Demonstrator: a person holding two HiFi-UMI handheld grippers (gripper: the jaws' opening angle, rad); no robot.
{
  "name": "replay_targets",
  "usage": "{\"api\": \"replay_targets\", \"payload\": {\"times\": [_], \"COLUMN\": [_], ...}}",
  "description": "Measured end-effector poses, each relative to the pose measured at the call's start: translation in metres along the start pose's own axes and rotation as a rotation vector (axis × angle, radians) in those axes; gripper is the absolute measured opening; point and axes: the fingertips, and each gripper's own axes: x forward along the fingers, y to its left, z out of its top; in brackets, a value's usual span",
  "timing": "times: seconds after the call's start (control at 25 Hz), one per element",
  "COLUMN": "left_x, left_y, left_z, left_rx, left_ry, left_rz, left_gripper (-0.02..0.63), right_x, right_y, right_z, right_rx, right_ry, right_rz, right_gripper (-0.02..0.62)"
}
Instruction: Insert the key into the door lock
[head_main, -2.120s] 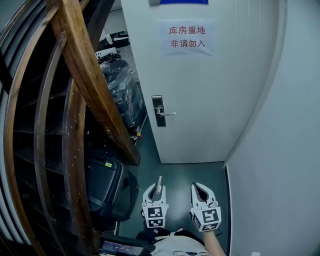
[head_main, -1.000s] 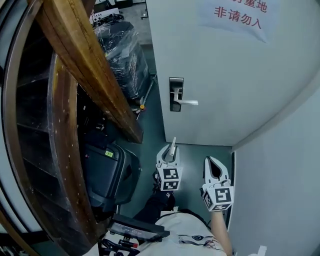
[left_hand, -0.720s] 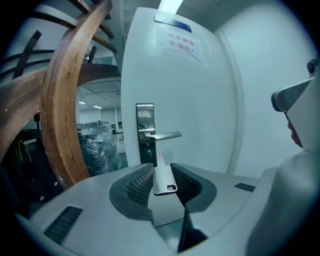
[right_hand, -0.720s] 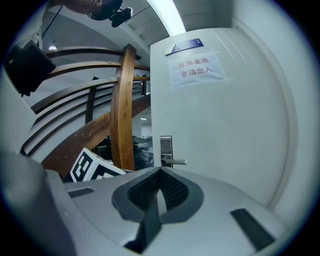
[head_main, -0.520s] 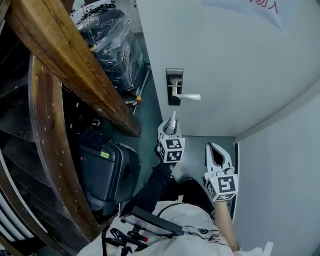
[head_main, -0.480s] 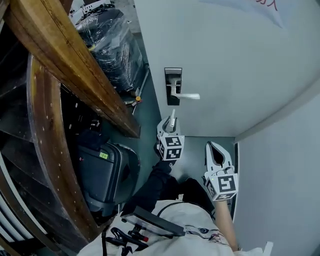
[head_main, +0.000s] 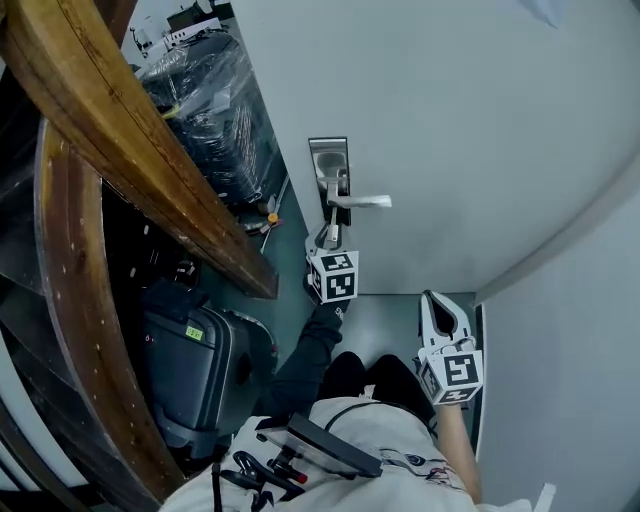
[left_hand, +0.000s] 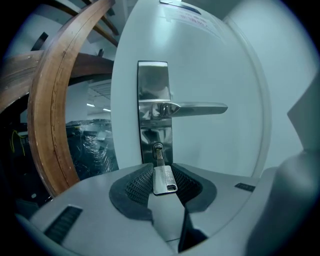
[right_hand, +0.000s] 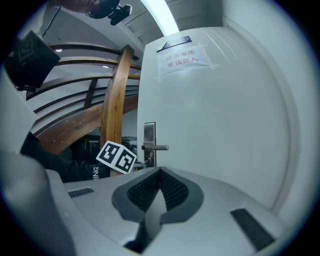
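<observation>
My left gripper (head_main: 329, 238) is raised to the white door (head_main: 470, 130) and is shut on a silver key (left_hand: 163, 179). The key's blade points straight at the keyhole (left_hand: 158, 148) in the steel lock plate (left_hand: 152, 95), and its tip meets the slot. The lever handle (left_hand: 197, 108) sticks out to the right just above. In the head view the lock plate (head_main: 328, 163) and handle (head_main: 358, 201) sit right over that gripper. My right gripper (head_main: 441, 310) hangs lower by the right wall, shut and empty (right_hand: 159, 171).
A slanting wooden stair beam (head_main: 130, 150) crowds the left. Below it stands a black suitcase (head_main: 190, 360), with plastic-wrapped goods (head_main: 210, 110) behind. A grey wall (head_main: 580, 350) closes the right side. A paper notice (right_hand: 185, 56) hangs high on the door.
My left gripper has risen with the key from near the floor up to the lock plate. The door has drawn closer in view. The right gripper has stayed low.
</observation>
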Motion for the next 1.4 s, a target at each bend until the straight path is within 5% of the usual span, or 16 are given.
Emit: {"api": "replay_targets", "payload": {"times": [1.4], "left_x": [0.042], "left_y": [0.007], "left_z": [0.015], "left_rx": [0.012], "left_ry": [0.056], "left_rz": [0.039], "left_gripper": [0.117], "right_x": [0.009], "right_y": [-0.026], "right_z": [-0.012], "right_rx": [0.081], "right_ry": [0.018], "right_rz": [-0.014], "right_gripper": [0.006]}}
